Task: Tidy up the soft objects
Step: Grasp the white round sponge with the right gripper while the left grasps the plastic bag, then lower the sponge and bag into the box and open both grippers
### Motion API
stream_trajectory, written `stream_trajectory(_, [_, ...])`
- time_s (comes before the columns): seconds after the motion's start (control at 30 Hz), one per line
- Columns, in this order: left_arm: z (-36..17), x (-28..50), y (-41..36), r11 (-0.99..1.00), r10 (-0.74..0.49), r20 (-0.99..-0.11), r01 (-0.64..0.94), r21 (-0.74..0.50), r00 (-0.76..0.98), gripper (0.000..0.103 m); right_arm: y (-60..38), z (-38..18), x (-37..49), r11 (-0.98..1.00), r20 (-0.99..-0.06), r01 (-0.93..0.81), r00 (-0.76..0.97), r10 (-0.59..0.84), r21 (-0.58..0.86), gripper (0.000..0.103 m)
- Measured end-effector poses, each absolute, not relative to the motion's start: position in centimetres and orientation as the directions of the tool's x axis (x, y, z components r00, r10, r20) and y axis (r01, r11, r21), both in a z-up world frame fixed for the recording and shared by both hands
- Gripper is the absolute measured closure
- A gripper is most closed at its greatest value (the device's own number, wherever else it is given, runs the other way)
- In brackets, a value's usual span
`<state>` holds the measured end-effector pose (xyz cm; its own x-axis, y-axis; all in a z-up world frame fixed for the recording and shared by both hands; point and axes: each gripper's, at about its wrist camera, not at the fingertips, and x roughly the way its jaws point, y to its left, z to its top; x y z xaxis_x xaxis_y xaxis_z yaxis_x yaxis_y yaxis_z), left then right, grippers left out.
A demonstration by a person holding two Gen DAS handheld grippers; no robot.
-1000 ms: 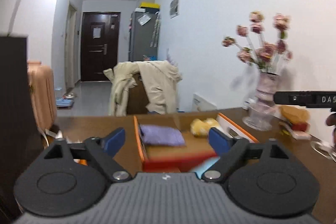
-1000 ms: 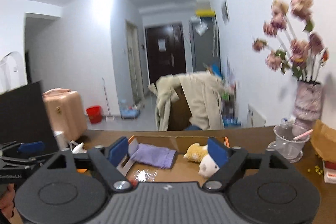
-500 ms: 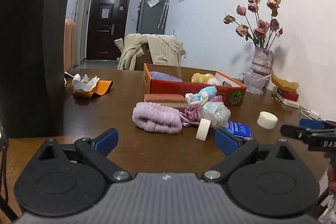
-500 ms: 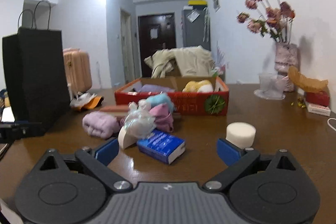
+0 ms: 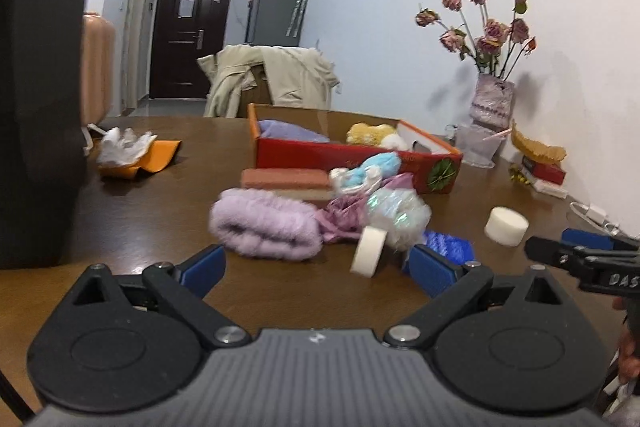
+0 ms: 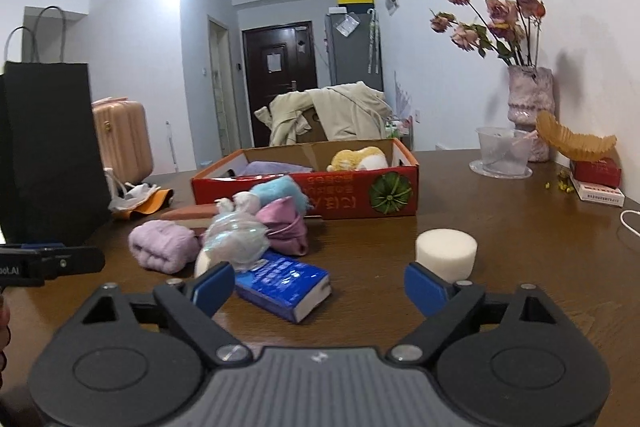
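Observation:
A heap of soft items lies on the brown table in front of the red box [image 5: 348, 157] [image 6: 320, 193]: a fluffy purple roll [image 5: 264, 227] [image 6: 164, 245], a shiny pouf [image 5: 396, 215] [image 6: 236, 235], a pink cloth [image 6: 284, 227] and a light blue plush [image 5: 376, 167] [image 6: 280, 189]. Inside the box are a purple cloth [image 5: 288, 131] and a yellow plush [image 5: 368, 133]. My left gripper [image 5: 316, 267] stands open just short of the purple roll. My right gripper [image 6: 319, 285] is closing, wide apart with nothing between its jaws; a blue pack [image 6: 286, 283] and a white sponge [image 6: 446, 253] lie just beyond.
A tall black paper bag [image 5: 36, 107] [image 6: 48, 155] stands at the left. A vase of flowers [image 6: 528, 107], a plastic cup [image 6: 502, 151] and small boxes [image 6: 596, 179] line the right wall. An orange cloth with white gloves [image 5: 136, 151] lies behind. A tape roll [image 5: 370, 255] leans by the pouf.
Both grippers have come down from above the box to just over the table. The heap of soft items now sits close in front of them.

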<state>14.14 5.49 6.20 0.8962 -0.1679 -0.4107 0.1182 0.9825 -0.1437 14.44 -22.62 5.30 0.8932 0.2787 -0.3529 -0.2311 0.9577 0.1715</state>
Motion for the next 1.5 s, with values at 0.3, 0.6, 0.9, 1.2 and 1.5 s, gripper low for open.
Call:
stream_trajectory(0.3, [6.2,20.9,4.9,0.993,-0.096,-0.432,0.054,-0.108,0.897,0.006,-25.9,4.3,19.9,0.981,-0.418,-0.114,0.892,0.171,0.158,0.014])
stream_trajectory(0.6, [6.8,24.8,3.9,0.958,-0.252,-0.466,0.15,-0.244,0.848,0.011,-28.6,1.9,26.6,0.98,-0.511,-0.046,0.848,0.14,0.191,0.014])
stream_trajectory(0.9, [4.6,26.9,-1.5,0.961,-0.275,-0.556,0.2,-0.193,0.784,0.062,-28.8,0.8,29.0,0.968,-0.564,-0.1,0.797,0.216,0.23,0.046])
stream_trajectory(1.2, [8.8,23.2,-1.5,0.942,-0.325,-0.458,0.241,-0.233,0.828,0.063,-28.9,3.0,25.9,0.949,-0.49,-0.16,0.826,0.279,0.271,0.046])
stream_trajectory(1.5, [15.7,31.2,0.7,0.929,-0.353,-0.409,0.262,-0.261,0.842,0.063,-26.6,10.0,30.8,0.885,-0.376,-0.391,0.803,0.463,0.254,0.046])
